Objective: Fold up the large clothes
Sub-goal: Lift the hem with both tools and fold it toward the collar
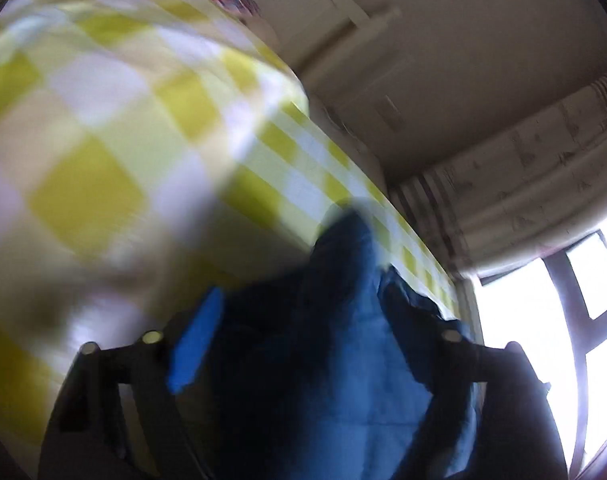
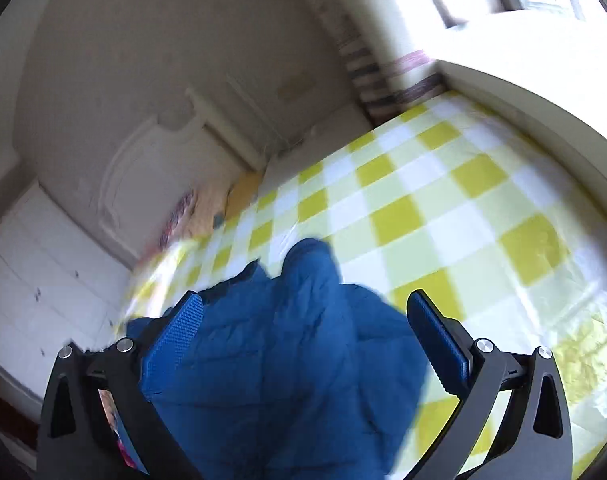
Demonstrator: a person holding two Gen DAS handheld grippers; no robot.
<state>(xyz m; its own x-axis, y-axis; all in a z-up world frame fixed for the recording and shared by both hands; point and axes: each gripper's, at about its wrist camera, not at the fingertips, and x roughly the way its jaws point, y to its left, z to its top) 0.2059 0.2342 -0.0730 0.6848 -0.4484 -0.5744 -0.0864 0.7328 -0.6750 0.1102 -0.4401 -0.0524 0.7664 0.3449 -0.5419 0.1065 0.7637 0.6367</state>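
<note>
A home bedroom: a bed under a yellow-and-white checked cover [image 2: 443, 216], a white panelled door [image 2: 143, 176] at ten o'clock, patterned curtains [image 1: 523, 184] beside a bright window [image 1: 543, 312] at four o'clock

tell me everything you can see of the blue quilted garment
The blue quilted garment is a padded piece with stitched channels, of smooth, jacket-like fabric. It lies bunched in soft folds on the yellow-and-white checked sheet, one rounded fold rising toward the far side. In both wrist views it fills the space between the spread fingers of the left gripper and the right gripper; the pads stand apart and do not press it. Its full outline is cut off, so which garment it is cannot be told.
</note>
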